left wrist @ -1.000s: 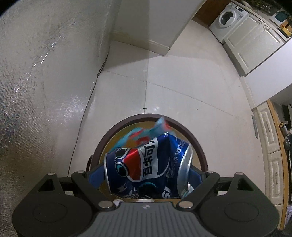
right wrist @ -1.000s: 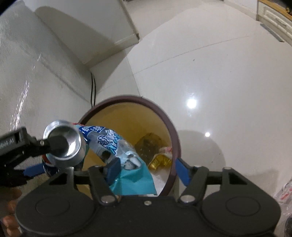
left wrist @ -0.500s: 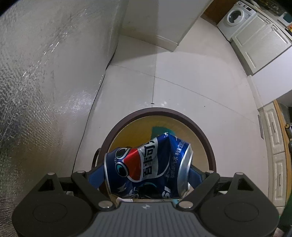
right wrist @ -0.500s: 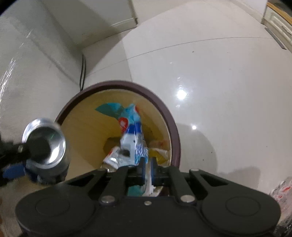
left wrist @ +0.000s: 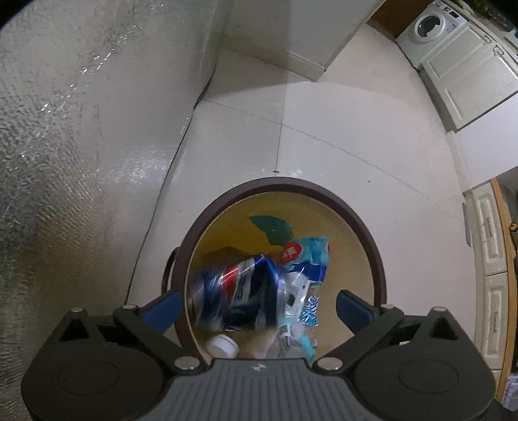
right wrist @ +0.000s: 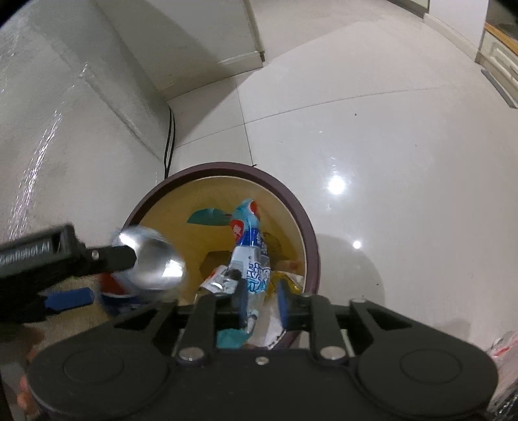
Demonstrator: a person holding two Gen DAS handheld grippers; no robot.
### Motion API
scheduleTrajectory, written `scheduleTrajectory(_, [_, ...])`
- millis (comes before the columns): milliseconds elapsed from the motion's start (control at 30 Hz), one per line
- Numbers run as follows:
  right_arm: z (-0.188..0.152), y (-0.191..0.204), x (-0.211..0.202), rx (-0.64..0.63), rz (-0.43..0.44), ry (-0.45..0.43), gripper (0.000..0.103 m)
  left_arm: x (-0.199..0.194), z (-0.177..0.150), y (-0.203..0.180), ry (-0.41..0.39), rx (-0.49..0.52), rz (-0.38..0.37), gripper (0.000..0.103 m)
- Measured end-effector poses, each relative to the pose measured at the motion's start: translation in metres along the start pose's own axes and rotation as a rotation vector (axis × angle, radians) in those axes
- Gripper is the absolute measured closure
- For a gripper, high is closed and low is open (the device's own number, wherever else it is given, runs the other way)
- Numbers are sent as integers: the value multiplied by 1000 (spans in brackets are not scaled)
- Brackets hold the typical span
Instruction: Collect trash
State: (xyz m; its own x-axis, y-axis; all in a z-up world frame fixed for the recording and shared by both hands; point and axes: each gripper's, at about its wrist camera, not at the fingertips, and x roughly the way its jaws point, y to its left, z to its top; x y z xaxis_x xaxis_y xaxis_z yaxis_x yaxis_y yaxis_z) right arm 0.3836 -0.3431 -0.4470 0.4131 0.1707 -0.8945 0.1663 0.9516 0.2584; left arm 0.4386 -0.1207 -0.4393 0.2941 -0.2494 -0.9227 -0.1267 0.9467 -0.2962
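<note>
A round bin (left wrist: 281, 184) with a brown rim and yellow inside stands on the floor under both grippers. My left gripper (left wrist: 257, 309) has its jaws opening wide. The crushed blue Pepsi can (left wrist: 233, 291) is blurred and loose below its pads, dropping into the bin. A blue-and-white snack wrapper (left wrist: 304, 259) leans inside the bin beside it. In the right wrist view my right gripper (right wrist: 262, 301) hangs over the bin (right wrist: 310, 239) with its jaws opening a little. The wrapper (right wrist: 249, 243) lies beyond the gap, not pinched. The left gripper (right wrist: 106, 278) and the can (right wrist: 149, 262) show at the left.
A textured silver wall (left wrist: 81, 162) rises at the left, with a black cable (left wrist: 155, 207) along its foot. A white cabinet (left wrist: 291, 39) stands behind the bin; a washing machine (left wrist: 433, 26) and cupboards (left wrist: 469, 74) are at the far right. A plastic bag (right wrist: 505, 346) lies at the right.
The left gripper has opened and let the can go, and the can now drops into the bin. The right gripper shut, then parted slightly. The wrapper now rests in the bin.
</note>
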Motion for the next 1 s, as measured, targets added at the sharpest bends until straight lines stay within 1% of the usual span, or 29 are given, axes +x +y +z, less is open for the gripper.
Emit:
scheduleTrajectory(67, [-3,2,4,-7,0,8,71,-1,-1,2,8,0,18,0])
scheduleTrajectory(200, [-8,0,0,-22,6,34,62,-5,-6,4,33,29,54,0])
scheduleTrajectory(267, [-11,-1,-4,-26,15,45,53,-9,-7,3,41,49,66,0])
scheduleTrajectory(300, [-12,-1,-5,-29,17,48,52,-12,-8,2,41,59,70,0])
scheduleTrajectory(367, [-15,-2,-10,-37,20,51,43,-20,-10,0,40,81,86,0])
scheduleTrajectory(400, [-16,-1,-13,-39,20,48,41,-24,-12,-1,37,92,95,0])
scheduleTrajectory(467, [-16,-3,-21,-43,24,45,29,-33,-15,-5,30,110,113,0])
scheduleTrajectory(533, [-16,-4,-29,-50,23,30,21,-43,-18,-8,23,123,120,0])
scheduleTrajectory(600, [-16,-4,-40,-62,20,13,17,-53,-21,-12,14,138,128,0])
scheduleTrajectory(667, [-16,-5,-51,-76,9,-4,4,-66,-27,-17,-1,156,135,0])
scheduleTrajectory(800, [-17,-8,-79,-81,-7,-34,0,-95,-36,-29,-43,193,134,0])
scheduleTrajectory(1000, [-17,-10,-133,-68,0,-92,0,-148,-54,-47,-111,248,140,0])
